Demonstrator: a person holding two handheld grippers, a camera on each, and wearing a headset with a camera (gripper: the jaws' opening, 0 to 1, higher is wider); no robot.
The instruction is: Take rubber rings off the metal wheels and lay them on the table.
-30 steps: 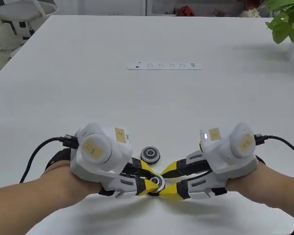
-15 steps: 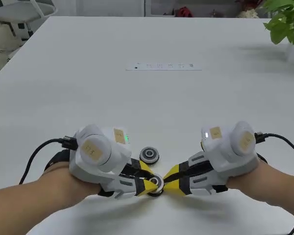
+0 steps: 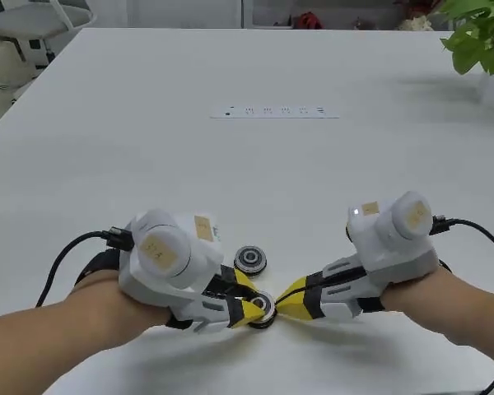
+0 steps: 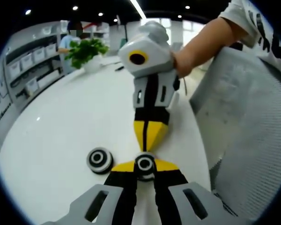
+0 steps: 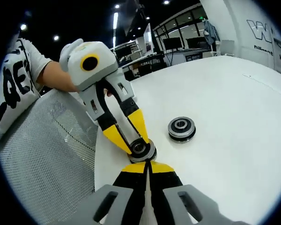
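My left gripper (image 4: 145, 168) clamps one metal wheel (image 5: 142, 150) near the front edge of the table (image 3: 230, 164). Its rubber ring is too small for me to make out. My right gripper (image 5: 150, 165) has its jaws pressed together at the wheel's rim, possibly pinching that ring. A second wheel (image 3: 251, 259) lies just beside.

Table (image 3: 148, 148) wide open through middle and far side; only a power strip (image 3: 274, 112) far centre and a plant (image 3: 477, 37) far right; near edge crowded: left gripper (image 3: 251, 311) and right gripper (image 3: 286, 298) meet tip to tip at held wheel (image 3: 263, 306), no gap between; spare wheel (image 3: 250, 259) just beyond tips blocks the straight far path; free lanes left and right of it; cables (image 3: 66, 251) trail near left and right.
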